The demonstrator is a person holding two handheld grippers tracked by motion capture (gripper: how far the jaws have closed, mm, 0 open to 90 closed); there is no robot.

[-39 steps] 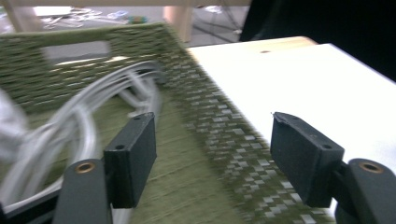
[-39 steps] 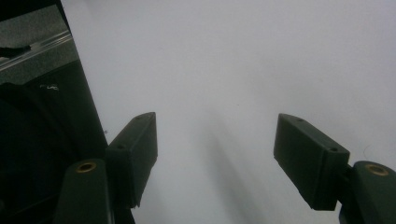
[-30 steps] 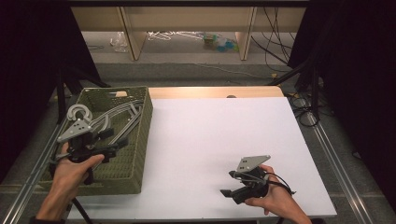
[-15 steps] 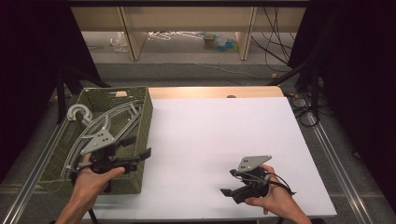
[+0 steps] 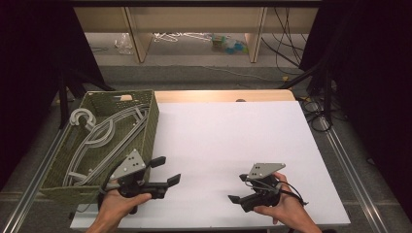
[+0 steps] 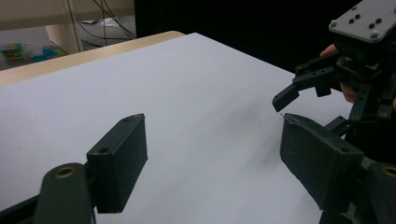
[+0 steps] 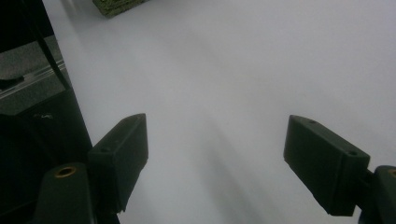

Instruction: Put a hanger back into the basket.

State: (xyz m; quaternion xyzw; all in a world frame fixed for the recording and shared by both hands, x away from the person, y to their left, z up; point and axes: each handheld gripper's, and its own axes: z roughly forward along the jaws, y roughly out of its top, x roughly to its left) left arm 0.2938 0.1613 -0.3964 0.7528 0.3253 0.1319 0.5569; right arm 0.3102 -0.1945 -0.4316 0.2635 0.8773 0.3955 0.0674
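High view shows the pale grey plastic clothes hangers (image 5: 104, 141) lying in a loose stack inside the green woven rectangular basket (image 5: 151, 124) at the left edge of the table, probably gathered there so they keep together and can be drawn out one at a time. Their long axes run diagonally, from the near left corner of the basket towards its far right, and the one clear hook (image 5: 80, 118) curls at the far left end, towards the basket's far left corner. Just to the right of the basket's near corner, the left gripper (image 5: 166, 171) hangs over the white table surface (image 5: 228, 136) with its jaws standing wide and nothing between them; they have just been opening further. Well to the right, near the table's front edge, the right gripper (image 5: 238, 189) rests low in the person's hand, its jaws likewise spread, empty, and just opened wider, pointing left across the bare sheet.
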